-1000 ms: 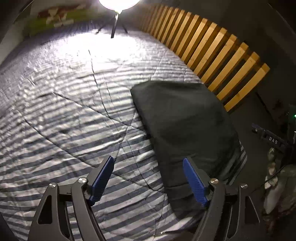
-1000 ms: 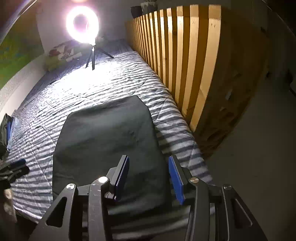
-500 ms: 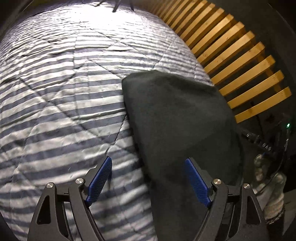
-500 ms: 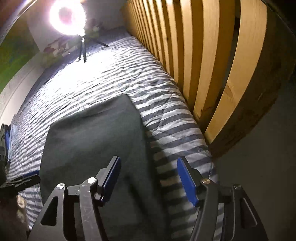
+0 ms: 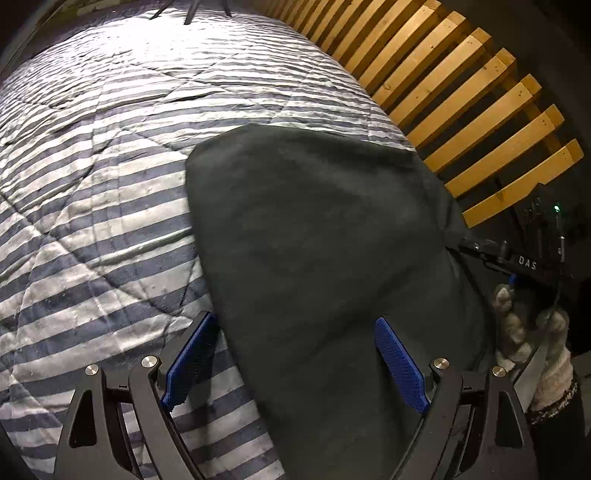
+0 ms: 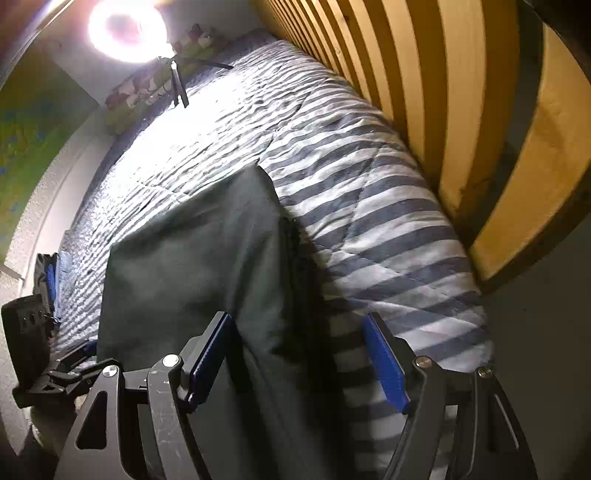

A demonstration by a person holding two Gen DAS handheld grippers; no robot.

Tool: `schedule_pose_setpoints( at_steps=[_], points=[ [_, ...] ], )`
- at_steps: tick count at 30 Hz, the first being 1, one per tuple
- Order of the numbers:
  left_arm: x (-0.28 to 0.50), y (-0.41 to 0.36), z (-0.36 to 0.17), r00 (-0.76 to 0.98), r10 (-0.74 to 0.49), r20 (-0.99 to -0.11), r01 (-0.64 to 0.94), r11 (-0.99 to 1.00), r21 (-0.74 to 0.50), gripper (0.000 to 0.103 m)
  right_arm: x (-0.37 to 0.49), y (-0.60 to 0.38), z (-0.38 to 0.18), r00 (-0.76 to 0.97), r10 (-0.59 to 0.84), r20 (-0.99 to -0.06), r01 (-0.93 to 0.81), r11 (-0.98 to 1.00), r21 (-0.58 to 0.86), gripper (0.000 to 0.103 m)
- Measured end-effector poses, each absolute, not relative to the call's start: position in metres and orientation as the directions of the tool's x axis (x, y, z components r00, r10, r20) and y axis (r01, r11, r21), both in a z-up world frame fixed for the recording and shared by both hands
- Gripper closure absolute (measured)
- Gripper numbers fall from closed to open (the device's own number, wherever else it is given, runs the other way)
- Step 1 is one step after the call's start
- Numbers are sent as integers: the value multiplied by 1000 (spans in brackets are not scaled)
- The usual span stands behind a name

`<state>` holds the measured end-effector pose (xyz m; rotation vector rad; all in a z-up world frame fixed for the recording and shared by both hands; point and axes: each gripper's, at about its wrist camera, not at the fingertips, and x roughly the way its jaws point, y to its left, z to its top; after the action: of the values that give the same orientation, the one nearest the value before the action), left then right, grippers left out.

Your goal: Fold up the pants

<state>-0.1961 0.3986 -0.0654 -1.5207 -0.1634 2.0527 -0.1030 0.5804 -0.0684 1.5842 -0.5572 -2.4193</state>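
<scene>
Pants (image 5: 325,258), dark grey-green, already folded into a flat oblong, lying on the striped quilt (image 5: 96,192) at the near end of the bed, close to the slatted wooden rail (image 5: 480,110). I've got both tools lined up over the near end so each one straddles a long edge, probably to catch both sides at once for another fold.

My left gripper (image 5: 295,354) is wide and its jaws are opening; the left edge of the pants runs between the blue pads (image 5: 188,358), nothing pinched. My right gripper (image 6: 295,358) is wide too, jaws opening, with the right edge of the pants and a bit of quilt between the pads (image 6: 386,363); no contact I can see.

My gloved right hand (image 5: 532,343) shows at the edge of the left view, holding the other tool's handle.

Surface: soft quilted bedding, grey-white stripes, wrinkled, so the fabric will drag a little. Room is dim; a ring light (image 6: 127,27) on a tripod stands on the far end of the bed. Green wall (image 6: 33,122) on the left side.
</scene>
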Motion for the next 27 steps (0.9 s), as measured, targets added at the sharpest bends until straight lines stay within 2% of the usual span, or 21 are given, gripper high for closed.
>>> schedule_pose_setpoints(
  at_steps=[1,2,3,4,5,6,11,12,13,14,15,20,27],
  points=[
    [-197,400,-65,-179,521,-835,-375,-820,-431,15,-105,581,-69,-405,-374,-835,-36,-905,423,32],
    [-199,401,-65,-174,528,-831,-378,-815,-439,21,-105,581,-69,-399,-377,-836,-28,-906,422,32],
    [-200,402,-65,-161,540,-826,-378,-807,-454,33,-105,581,-68,-391,-381,-838,-18,-907,421,33],
    [-201,403,-66,-146,549,-823,-374,-801,-468,36,-105,581,-68,-371,-405,-835,-5,-899,438,36],
    [-204,406,-66,-143,551,-822,-373,-799,-471,46,-106,580,-69,-356,-423,-834,4,-893,451,43],
    [-203,407,-67,-136,554,-821,-375,-796,-475,54,-105,578,-69,-341,-437,-832,14,-887,461,46],
    [-205,410,-69,-138,568,-812,-357,-793,-493,54,-104,579,-70,-347,-437,-830,24,-889,458,46],
    [-206,411,-69,-139,565,-813,-359,-794,-491,58,-103,578,-70,-355,-431,-829,25,-891,453,46],
    [-206,413,-68,-145,554,-820,-370,-799,-475,65,-101,576,-70,-366,-414,-833,25,-900,436,49],
    [-205,413,-68,-150,549,-822,-372,-802,-468,78,-99,575,-69,-371,-404,-836,24,-904,427,55],
    [-204,412,-67,-150,554,-819,-369,-800,-474,84,-100,575,-69,-375,-403,-835,19,-904,428,57],
    [-193,407,-54,-170,573,-802,-374,-790,-485,90,-85,578,-55,-437,-402,-804,-10,-892,452,82],
    [-176,390,-22,-207,612,-764,-382,-769,-513,93,-68,552,-30,-483,-330,-811,-11,-924,383,88]
  ],
)
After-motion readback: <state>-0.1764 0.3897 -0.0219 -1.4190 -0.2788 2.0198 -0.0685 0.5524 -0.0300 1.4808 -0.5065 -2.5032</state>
